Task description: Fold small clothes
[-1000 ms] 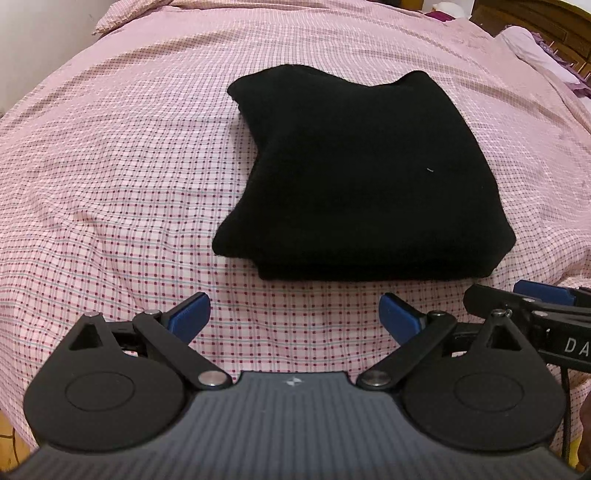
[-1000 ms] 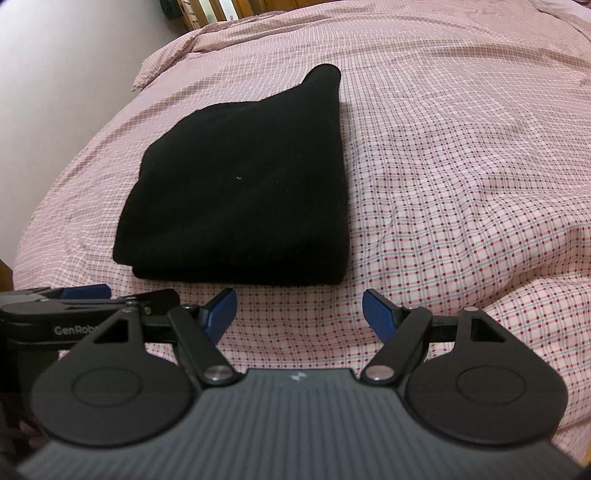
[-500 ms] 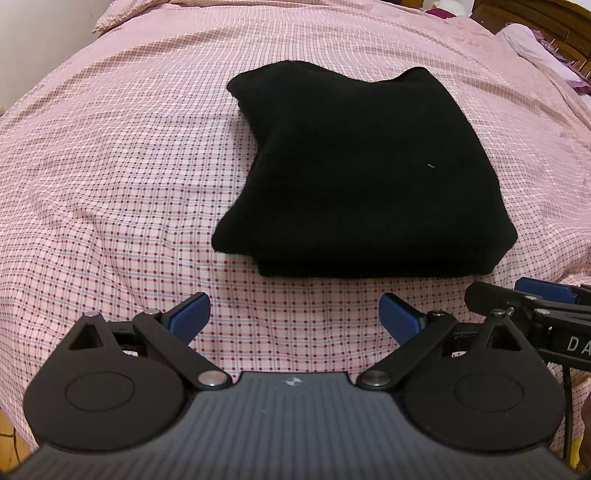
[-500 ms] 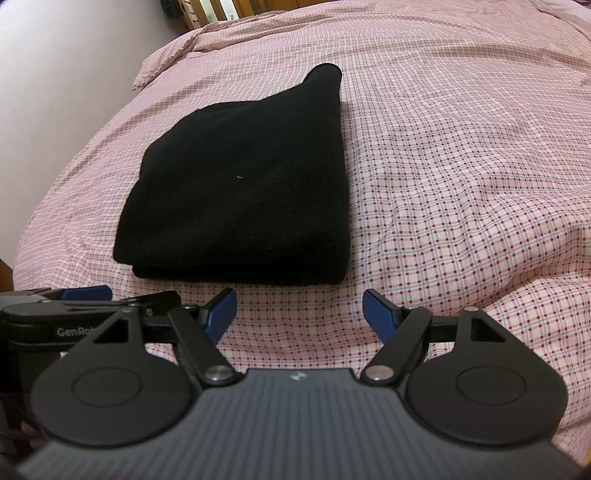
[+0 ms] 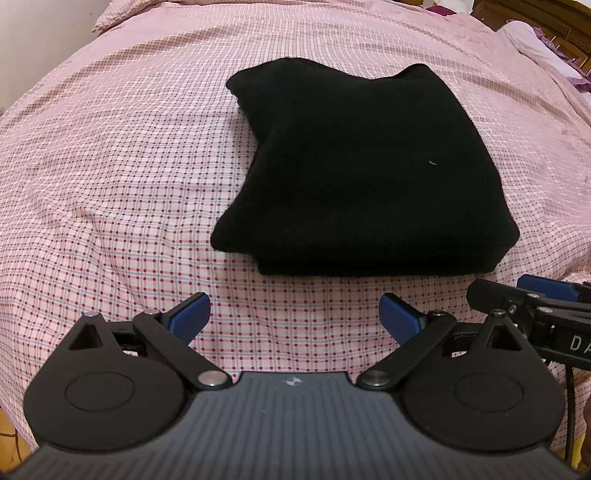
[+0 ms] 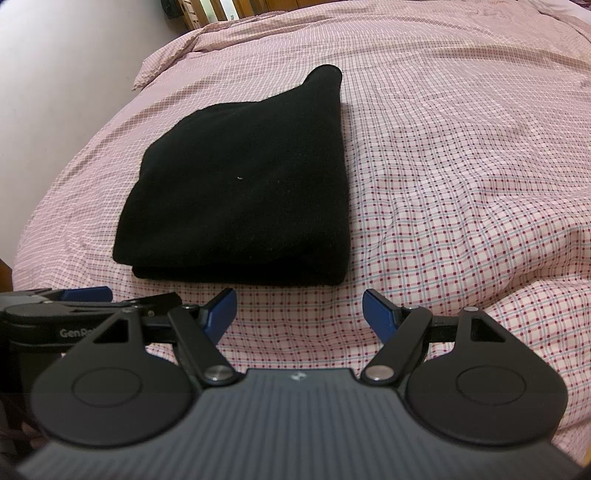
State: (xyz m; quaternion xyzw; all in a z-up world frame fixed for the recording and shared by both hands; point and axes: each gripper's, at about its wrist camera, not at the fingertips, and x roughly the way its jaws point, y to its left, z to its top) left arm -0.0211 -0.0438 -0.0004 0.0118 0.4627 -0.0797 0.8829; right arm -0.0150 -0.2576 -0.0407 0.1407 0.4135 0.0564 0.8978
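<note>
Black cloth (image 5: 364,173), folded in layers, lies just ahead of 2 empty, spread grippers, left gripper (image 5: 294,317) & right gripper (image 6: 299,308), w/ its near edge crosswise.

Bed (image 5: 110,166) under pink checked cover; pale wall (image 6: 55,74) beside; wooden headboard (image 5: 535,14) (dark) behind.

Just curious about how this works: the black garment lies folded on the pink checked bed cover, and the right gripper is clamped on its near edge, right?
Not quite. The right gripper is open and apart from the black garment, as the right wrist view shows. The rest is right: it lies folded on the bed cover.
</note>
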